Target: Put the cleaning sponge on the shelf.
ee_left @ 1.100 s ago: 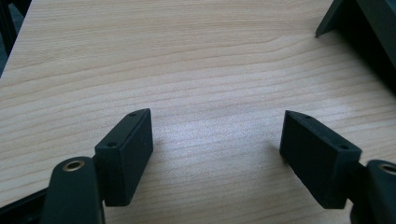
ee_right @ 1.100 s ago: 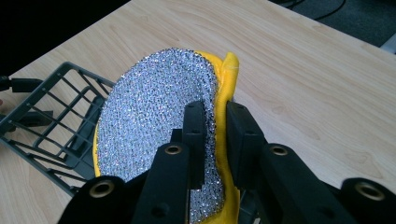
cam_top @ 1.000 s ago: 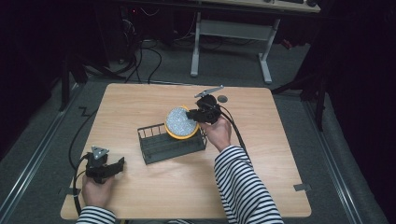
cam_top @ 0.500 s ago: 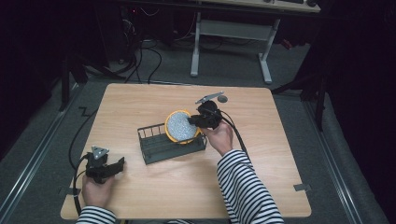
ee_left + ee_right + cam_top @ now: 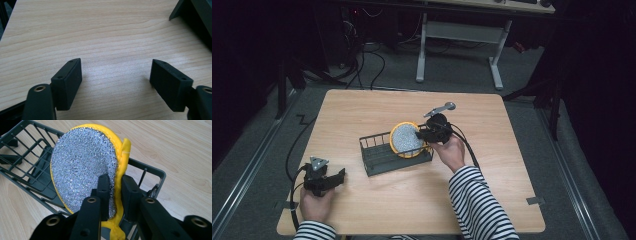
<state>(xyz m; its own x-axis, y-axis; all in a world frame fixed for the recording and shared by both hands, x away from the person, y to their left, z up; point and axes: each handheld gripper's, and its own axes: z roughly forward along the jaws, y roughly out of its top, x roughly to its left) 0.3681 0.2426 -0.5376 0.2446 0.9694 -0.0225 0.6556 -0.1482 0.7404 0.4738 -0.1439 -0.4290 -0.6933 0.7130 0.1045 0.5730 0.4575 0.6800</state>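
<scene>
Nearest the person, the left tool (image 5: 328,179) rests on the bench (image 5: 492,195), jaws wide apart and empty. Farther out, the right tool (image 5: 115,192) pinches a yellow-rimmed scouring pad (image 5: 85,170) upright over the wire basket (image 5: 374,157); it looks not yet released. Its own view shows the pinch at the pad's edge.

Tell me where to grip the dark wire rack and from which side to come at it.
Grip the wire rack by its long near rim, toward its empty left half, coming down from above. The top rail there is thin and bare, so open jaws can straddle it. The right gripper and its scouring pad crowd the rack's right end.
</scene>
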